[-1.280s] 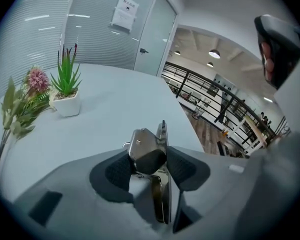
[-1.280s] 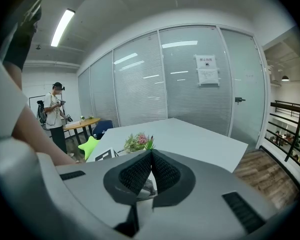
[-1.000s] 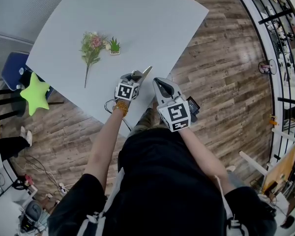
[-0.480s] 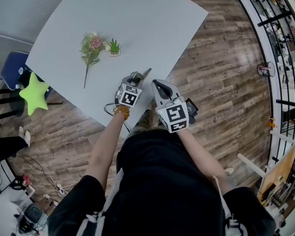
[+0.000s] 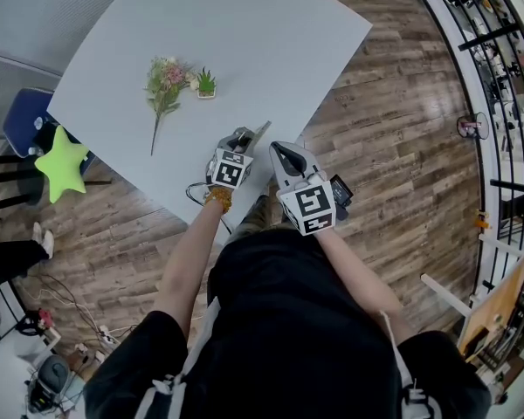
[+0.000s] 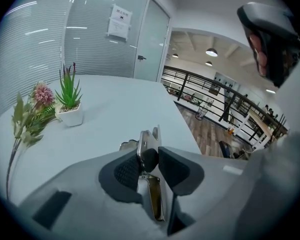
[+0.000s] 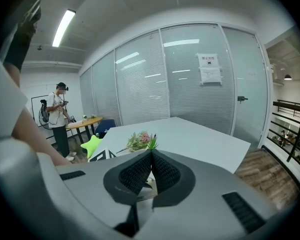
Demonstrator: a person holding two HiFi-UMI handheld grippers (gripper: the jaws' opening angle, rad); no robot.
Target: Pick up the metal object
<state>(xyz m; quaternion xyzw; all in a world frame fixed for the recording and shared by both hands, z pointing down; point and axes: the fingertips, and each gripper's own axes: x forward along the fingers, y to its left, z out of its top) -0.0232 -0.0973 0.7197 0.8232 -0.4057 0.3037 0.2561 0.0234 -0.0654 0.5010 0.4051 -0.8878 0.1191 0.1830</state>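
Left gripper (image 6: 149,160): jaws just been closing, pads pinch metal object (image 6: 152,194) across its thin upright edge; narrow grip suits flat piece. Object at near edge of white table (image 5: 244,42). Right gripper (image 7: 150,171): pads pressed together, empty, likely parked aside as unneeded.

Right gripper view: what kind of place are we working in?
Probably an office or meeting area: glass partition walls run floor to ceiling, there is a large white table, and a wooden desk with a blue chair stands beyond it.
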